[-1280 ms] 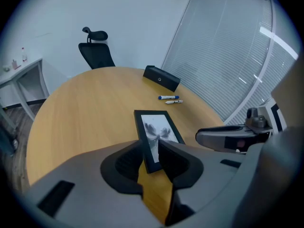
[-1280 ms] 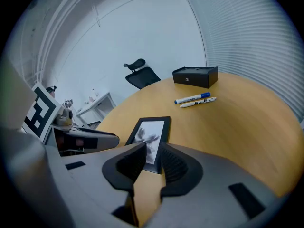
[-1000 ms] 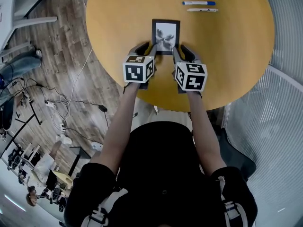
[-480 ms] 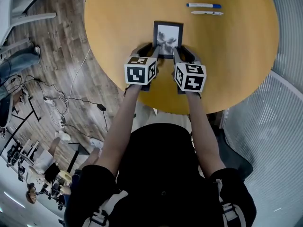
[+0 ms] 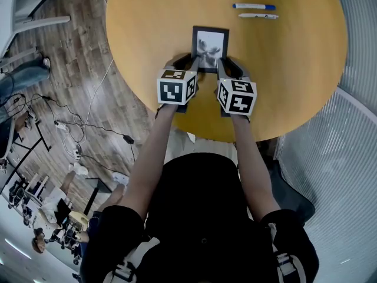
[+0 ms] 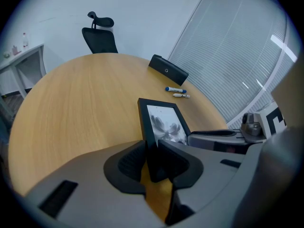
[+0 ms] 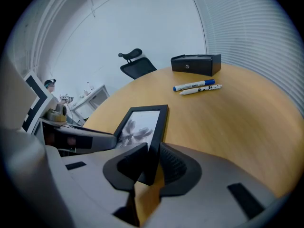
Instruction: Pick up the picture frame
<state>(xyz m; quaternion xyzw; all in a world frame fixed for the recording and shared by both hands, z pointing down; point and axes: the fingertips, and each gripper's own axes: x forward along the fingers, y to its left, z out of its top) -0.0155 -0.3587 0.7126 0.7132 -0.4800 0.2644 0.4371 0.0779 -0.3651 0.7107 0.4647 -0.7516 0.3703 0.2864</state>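
Picture frame [image 5: 210,47] is lying on the round wooden table [image 5: 147,28], upper middle of the head view, and both grippers are on its near end. Left gripper [image 6: 151,148] is clamped on the frame's left edge down at the near corner. Right gripper [image 7: 151,159] has just been closing its jaws, and the frame's right edge sits between them with the pads pressed against it. Can't really tell if the frame is off the wood at all. A blue marker [image 5: 253,6] and a white pen [image 5: 258,16] lie further up the table, well apart from the frame.
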